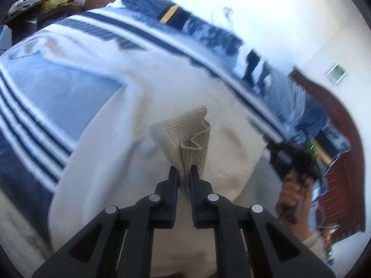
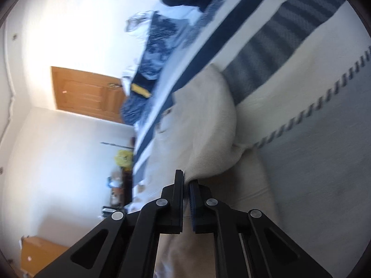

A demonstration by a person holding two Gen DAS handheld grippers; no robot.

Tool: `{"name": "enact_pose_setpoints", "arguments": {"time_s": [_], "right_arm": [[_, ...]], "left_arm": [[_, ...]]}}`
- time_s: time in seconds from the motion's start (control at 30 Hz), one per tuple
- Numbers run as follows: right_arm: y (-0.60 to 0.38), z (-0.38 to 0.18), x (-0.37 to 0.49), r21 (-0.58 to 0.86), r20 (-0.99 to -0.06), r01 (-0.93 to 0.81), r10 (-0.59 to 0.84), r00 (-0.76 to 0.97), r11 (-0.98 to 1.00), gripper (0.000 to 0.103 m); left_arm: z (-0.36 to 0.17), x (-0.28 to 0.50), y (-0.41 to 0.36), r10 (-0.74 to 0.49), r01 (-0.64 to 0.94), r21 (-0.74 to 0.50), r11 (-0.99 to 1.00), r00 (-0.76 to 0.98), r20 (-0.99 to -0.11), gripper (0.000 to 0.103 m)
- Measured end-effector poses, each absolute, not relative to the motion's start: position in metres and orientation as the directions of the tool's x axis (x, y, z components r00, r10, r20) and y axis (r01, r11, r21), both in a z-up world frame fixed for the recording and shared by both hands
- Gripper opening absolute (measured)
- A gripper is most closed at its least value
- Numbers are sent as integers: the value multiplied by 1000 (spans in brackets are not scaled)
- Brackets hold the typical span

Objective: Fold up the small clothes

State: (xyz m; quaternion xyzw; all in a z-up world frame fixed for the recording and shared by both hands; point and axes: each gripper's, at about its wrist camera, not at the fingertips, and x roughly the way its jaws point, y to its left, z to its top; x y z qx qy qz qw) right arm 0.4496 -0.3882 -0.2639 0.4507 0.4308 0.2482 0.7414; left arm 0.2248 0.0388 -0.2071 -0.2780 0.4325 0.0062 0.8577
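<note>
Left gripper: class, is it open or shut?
Shut on the cream garment: the left gripper pinches its ribbed edge, bunched between the fingers.

Your left wrist camera sits just behind the left gripper (image 1: 184, 173) and looks steeply down along its fingers, very close to the cream garment (image 1: 143, 97) bunched ahead. Your right wrist camera, behind the right gripper (image 2: 186, 180), is rolled sideways, so the wooden door (image 2: 88, 90) lies tilted. Both views share that garment, the striped bedspread (image 1: 30, 125) and the blue patterned cloth (image 2: 157, 46) beyond the tongs.

Bright white walls (image 2: 58, 34), wooden door (image 2: 88, 92), striped bedspread (image 1: 34, 120).
</note>
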Motion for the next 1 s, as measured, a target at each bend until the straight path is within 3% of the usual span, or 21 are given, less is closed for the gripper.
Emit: {"name": "enact_pose_setpoints", "arguments": {"time_s": [0.1,0.17,0.23,0.3,0.37,0.43,0.67,0.77,0.8,0.87,1.0], "right_arm": [[-368,-286,450,882,-445,53,787,428,469,8],[-358,-305,453,840,-531,109,763,370,532,23],[-360,-311,453,834,-542,131,754,371,535,35],[-367,-306,454,846,-523,126,759,389,518,47],[-375,-298,456,853,-502,104,748,433,512,48],[-383,-298,462,860,-488,107,742,459,499,49],[-392,-314,471,880,-459,139,741,489,453,45],[-391,-323,477,897,-431,142,756,492,419,36],[-392,-325,479,890,-447,156,750,488,429,27],[-395,-333,486,901,-432,189,773,464,390,24],[-404,-342,492,911,-413,221,783,465,349,9]], "left_arm": [[-254,222,54,-219,-346,-402,848,463,-859,12],[-267,219,58,-215,-373,-364,853,385,-898,13],[-252,213,54,-178,-347,-342,873,427,-887,23],[-224,214,46,-123,-297,-304,905,502,-856,56],[-198,226,37,-111,-253,-305,918,576,-810,65],[-175,251,25,-145,-193,-324,926,611,-778,68],[-153,411,-32,-232,-14,-290,957,566,-791,69],[-172,482,-71,-280,62,-289,955,506,-816,69],[-175,502,-82,-288,74,-290,954,492,-821,69],[-192,553,-108,-311,119,-289,950,450,-837,69],[-228,636,-142,-284,127,-255,959,387,-877,69]]}}
